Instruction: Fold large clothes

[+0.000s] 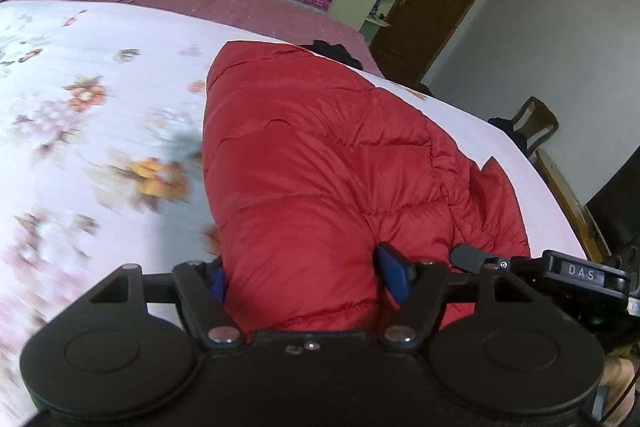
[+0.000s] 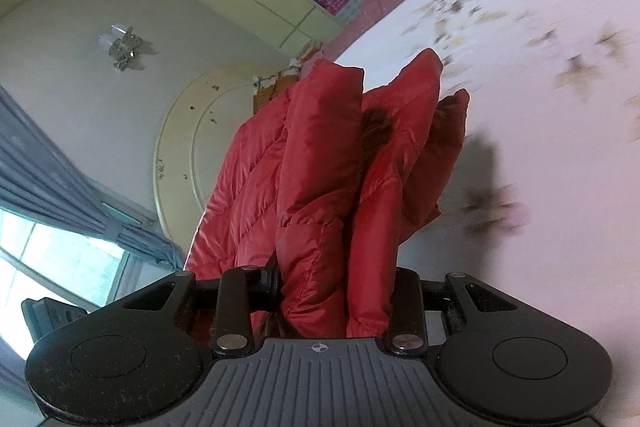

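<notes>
Both tongs are clenched on the red puffer jacket (image 1: 320, 163), which lies on the floral bedsheet (image 1: 100, 87). Padding bulges between the left gripper (image 1: 304, 277) pads, and the right gripper (image 2: 336, 287) fingertips are buried in folds. Sheet patterns beside the jacket are blurred.

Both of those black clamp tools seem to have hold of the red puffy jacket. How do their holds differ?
The left gripper holds one smooth, rounded fold of the red jacket; the right gripper holds several bunched layers. The left one's blue fingers show beside the cloth, whereas the right one's are mostly buried in it. The left looks along the jacket lying over the floral bedsheet; the right view is tipped sideways. Both have their jaws shut on the jacket.
</notes>
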Demonstrator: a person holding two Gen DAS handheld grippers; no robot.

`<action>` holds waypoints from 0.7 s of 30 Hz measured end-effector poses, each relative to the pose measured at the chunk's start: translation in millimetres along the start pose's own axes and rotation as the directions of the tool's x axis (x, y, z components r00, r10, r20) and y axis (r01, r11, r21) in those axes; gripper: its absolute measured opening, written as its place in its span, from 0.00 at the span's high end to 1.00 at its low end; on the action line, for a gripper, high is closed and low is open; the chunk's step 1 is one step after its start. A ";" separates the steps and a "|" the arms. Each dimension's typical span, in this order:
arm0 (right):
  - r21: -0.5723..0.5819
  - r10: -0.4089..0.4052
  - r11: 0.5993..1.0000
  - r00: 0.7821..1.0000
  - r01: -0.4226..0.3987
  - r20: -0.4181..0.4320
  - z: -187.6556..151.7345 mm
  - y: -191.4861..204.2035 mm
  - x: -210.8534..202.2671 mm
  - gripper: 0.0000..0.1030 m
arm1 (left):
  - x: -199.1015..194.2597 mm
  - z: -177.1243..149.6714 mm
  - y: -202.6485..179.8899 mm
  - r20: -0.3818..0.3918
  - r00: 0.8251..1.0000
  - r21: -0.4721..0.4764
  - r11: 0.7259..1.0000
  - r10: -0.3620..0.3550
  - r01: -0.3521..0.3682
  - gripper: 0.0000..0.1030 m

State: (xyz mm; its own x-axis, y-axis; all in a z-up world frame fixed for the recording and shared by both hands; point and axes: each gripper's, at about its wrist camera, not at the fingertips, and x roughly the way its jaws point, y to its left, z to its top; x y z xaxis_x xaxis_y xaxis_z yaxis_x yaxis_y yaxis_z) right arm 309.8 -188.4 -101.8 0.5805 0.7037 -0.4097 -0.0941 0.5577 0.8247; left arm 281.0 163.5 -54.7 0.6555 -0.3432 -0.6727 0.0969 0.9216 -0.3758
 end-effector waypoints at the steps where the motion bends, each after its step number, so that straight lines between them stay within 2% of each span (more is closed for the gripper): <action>1: -0.004 -0.008 1.000 1.000 0.008 0.001 -4.0 11.4 15.3 0.67 | -1.9 6.4 15.0 -0.002 1.000 0.001 1.000 -0.003 0.003 0.33; 5: -0.006 -0.019 1.000 1.000 0.019 0.003 -14.3 44.1 68.0 0.66 | -6.2 33.6 75.1 -0.012 1.000 -0.001 1.000 -0.003 0.003 0.33; 9: -0.009 -0.018 1.000 1.000 0.018 -0.001 -22.2 74.9 121.4 0.66 | -9.9 57.9 118.0 -0.006 1.000 0.003 1.000 0.021 -0.021 0.33; 16: -0.024 0.002 1.000 0.999 -0.003 -0.043 -23.5 103.6 199.0 0.66 | -8.2 89.1 172.8 0.010 0.998 -0.023 0.998 0.065 -0.065 0.33; 21: -0.056 -0.004 0.998 0.997 0.000 -0.077 -26.1 114.3 243.8 0.66 | -2.1 95.7 206.8 0.001 0.996 -0.042 0.995 0.089 -0.089 0.33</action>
State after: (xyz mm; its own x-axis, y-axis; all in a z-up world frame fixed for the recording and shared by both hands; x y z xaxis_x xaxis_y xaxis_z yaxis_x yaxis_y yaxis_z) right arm 419.5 58.4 -117.6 0.5166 0.7333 -0.4420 -0.1394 0.5814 0.8016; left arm 371.3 372.1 -70.1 0.6621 -0.2595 -0.7031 0.0062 0.9400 -0.3411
